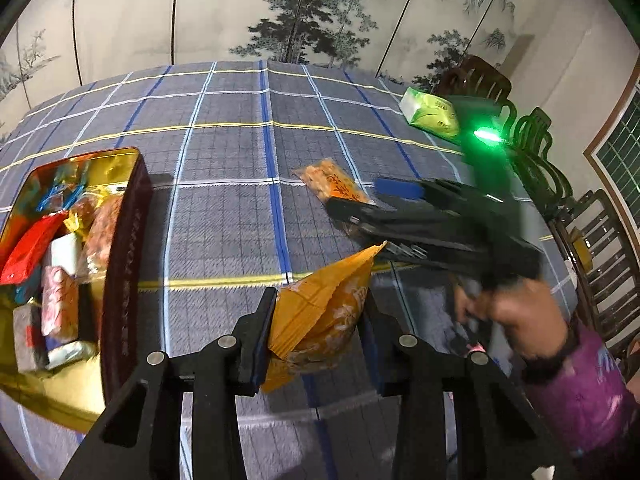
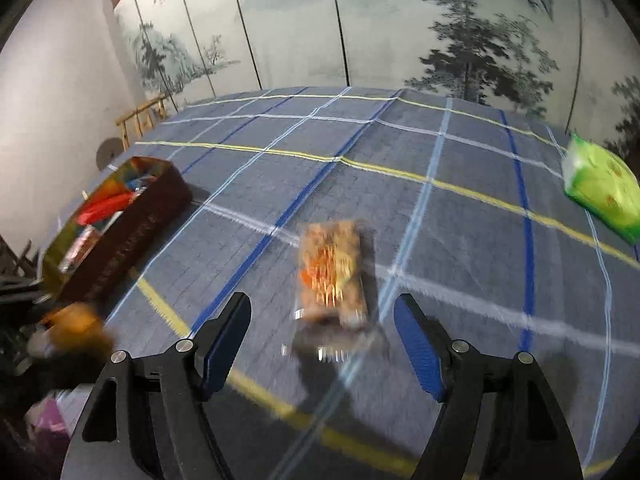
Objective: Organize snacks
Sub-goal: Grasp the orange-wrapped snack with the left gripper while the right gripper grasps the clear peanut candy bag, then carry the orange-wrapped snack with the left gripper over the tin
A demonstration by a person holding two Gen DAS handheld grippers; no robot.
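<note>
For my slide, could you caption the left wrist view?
Left gripper clamps an orange snack packet beside the tin.

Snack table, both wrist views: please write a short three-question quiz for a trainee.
1. True or false: the left gripper is shut on the orange packet.
2. What lies on the tablecloth just ahead of the right gripper?
A. the green packet
B. the clear snack packet
C. a spoon
3. On which side of the left wrist view does the open tin of snacks stand?

Key: 1 true; 2 B; 3 the left side.
</note>
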